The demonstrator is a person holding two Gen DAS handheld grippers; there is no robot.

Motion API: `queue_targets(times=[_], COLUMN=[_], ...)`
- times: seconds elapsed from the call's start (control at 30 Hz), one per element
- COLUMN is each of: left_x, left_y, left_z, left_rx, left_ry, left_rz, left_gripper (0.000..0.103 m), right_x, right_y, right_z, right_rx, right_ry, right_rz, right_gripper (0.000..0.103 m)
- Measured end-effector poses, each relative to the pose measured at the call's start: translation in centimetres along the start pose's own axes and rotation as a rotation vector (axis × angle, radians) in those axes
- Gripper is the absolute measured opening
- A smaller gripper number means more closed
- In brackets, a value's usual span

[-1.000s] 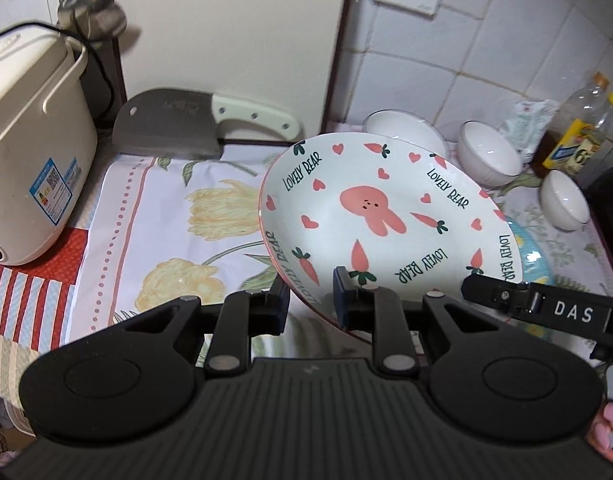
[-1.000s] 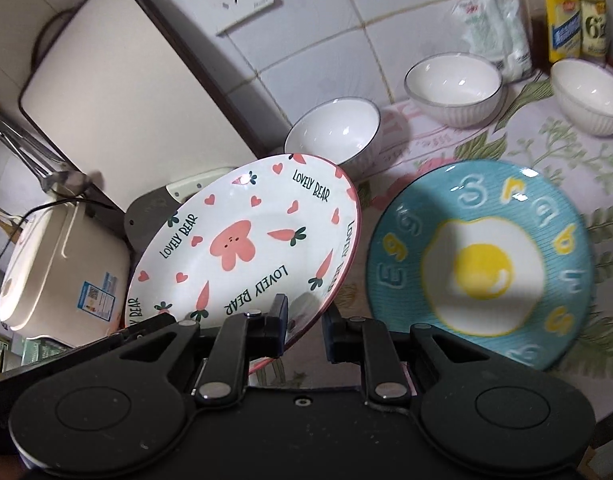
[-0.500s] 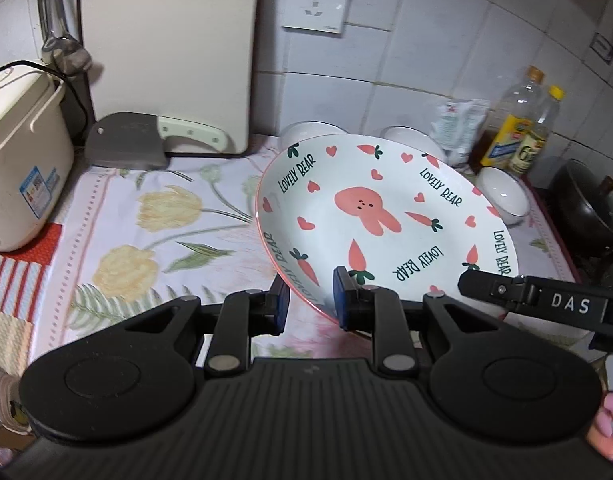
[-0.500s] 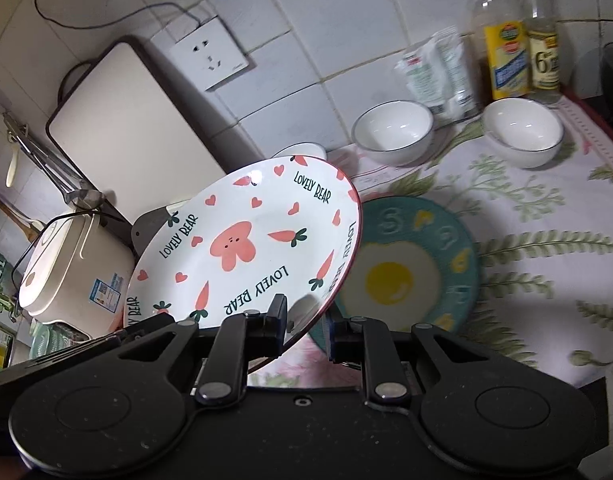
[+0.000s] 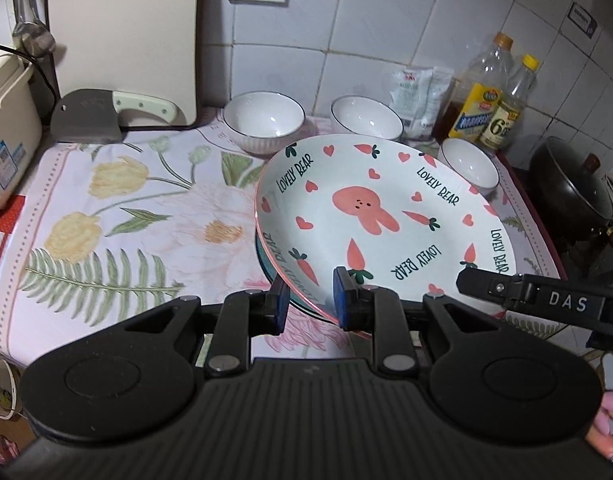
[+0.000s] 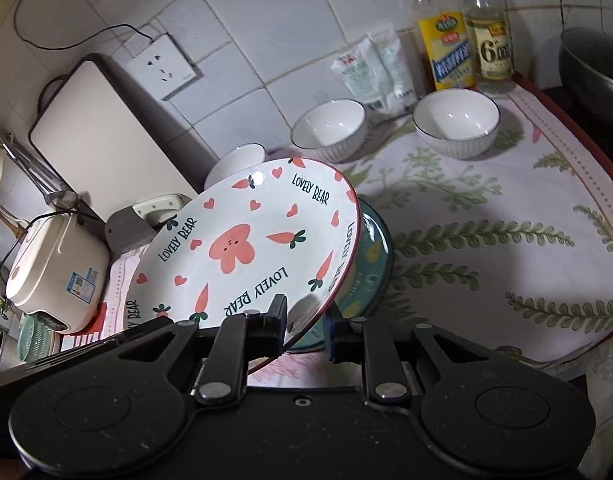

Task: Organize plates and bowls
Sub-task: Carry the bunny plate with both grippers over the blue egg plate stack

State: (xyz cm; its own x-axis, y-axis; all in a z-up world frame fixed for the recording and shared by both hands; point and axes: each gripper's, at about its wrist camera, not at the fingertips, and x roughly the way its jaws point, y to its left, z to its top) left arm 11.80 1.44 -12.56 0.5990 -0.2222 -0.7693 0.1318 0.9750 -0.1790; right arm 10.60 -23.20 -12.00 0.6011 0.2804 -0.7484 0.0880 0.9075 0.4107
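Note:
A white plate with a pink rabbit, carrots and "LOVELY BEAR" lettering is held tilted above the counter. My left gripper is shut on its near rim. My right gripper is shut on the rim as well. Under the plate lies a teal egg-pattern plate, mostly hidden; only its dark edge shows in the left wrist view. Three white bowls stand behind, near the wall.
A floral cloth covers the counter. A rice cooker, a cleaver and a cutting board are at the left. A bag and two oil bottles stand by the wall. A dark wok is at the right.
Both grippers have carried the rabbit plate to the right and lower, so that it now hangs over the teal plate and hides most of it. Both have kept their hold.

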Motion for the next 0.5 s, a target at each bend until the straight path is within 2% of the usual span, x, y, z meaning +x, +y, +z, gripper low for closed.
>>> queue_targets(times=[0.5], left_x=[5.2], left_y=[0.2], left_z=[-1.3], left_rx=[-0.064], left_ry=[0.045], left_rz=[0.009], left_gripper=[0.021], right_x=[4.4], right_y=[-2.9], right_z=[-0.1], right_rx=[-0.006], right_ry=[0.066], right_rz=[-0.015], right_gripper=[0.023])
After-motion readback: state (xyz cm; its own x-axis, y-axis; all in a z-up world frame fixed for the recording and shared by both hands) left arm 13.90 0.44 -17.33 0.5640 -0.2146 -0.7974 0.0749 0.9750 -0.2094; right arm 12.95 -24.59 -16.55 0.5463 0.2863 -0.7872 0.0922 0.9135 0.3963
